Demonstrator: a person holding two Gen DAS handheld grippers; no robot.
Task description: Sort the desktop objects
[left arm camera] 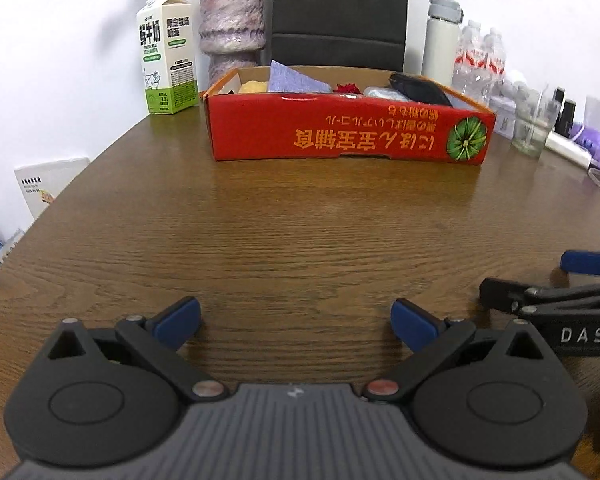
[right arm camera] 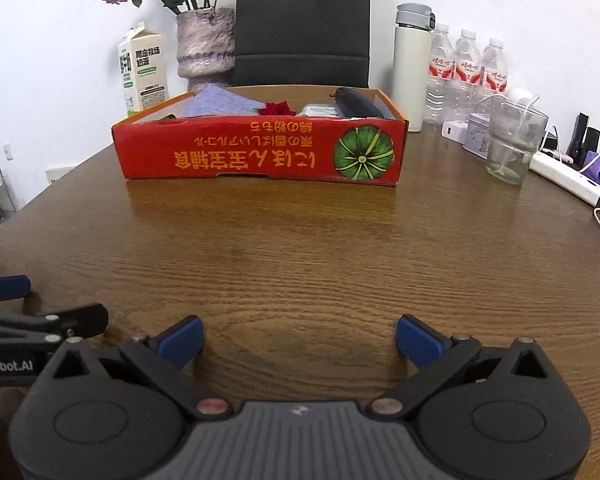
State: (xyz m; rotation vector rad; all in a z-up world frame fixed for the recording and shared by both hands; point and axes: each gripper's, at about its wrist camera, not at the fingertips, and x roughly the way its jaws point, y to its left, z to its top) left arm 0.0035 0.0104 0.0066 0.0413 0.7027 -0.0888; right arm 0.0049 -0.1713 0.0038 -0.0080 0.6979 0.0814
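The right hand-held gripper (left arm camera: 540,280) carries "DAS" in white on its black body; the left hand-held gripper (right arm camera: 60,300) carries "nRobot.AI", cut off at the frame edge. The milk carton (left arm camera: 168,56) reads "FRESH MILK" and "3.3". The red box (right arm camera: 260,152) bears upside-down orange characters.

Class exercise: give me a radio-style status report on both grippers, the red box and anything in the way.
Left gripper open, empty. Right gripper open, empty. Red box on the table, already holding purple cloth, red flower, black item. Nothing between grippers and box.
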